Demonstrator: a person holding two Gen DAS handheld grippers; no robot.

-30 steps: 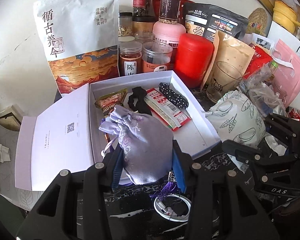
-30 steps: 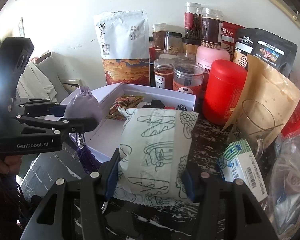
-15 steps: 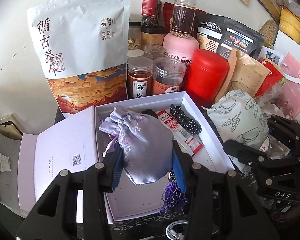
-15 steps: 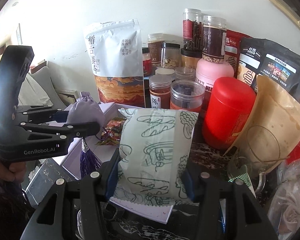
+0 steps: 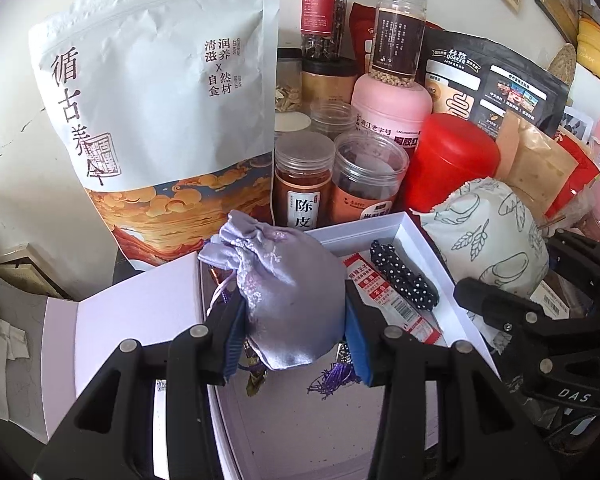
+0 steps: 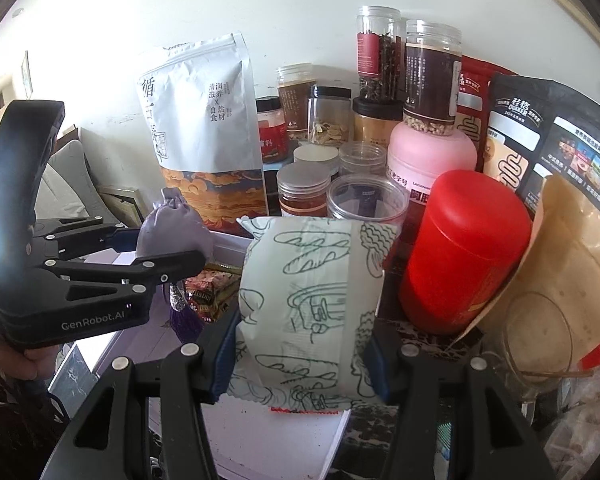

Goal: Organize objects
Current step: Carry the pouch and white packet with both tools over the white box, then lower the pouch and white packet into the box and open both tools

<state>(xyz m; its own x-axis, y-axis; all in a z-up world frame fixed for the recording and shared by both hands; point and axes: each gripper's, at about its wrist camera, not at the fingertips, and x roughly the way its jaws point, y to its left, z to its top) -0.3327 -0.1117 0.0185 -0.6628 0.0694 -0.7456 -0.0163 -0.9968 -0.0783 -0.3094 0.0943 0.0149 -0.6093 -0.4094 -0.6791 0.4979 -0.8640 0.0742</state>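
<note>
Left tongs (image 5: 294, 330) pinching pouch (image 5: 288, 304), right tongs (image 6: 300, 354) pinching packet (image 6: 312, 304): we have carried both forward over the box (image 5: 424, 240), ready to drop in.

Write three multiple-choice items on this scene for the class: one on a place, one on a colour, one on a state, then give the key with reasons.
1. Where does the polka-dot hair tie lie?
A. in the white box
B. on the red canister
C. inside a jar

2. What colour is the drawstring pouch?
A. green
B. lilac
C. black

3. What is the right gripper doing?
A. hanging open
B. clamping a jar
C. clamping the printed packet

Key: 1 A, it rests on the box floor; 2 B, pale purple satin; 3 C, both pads press its sides.
</note>
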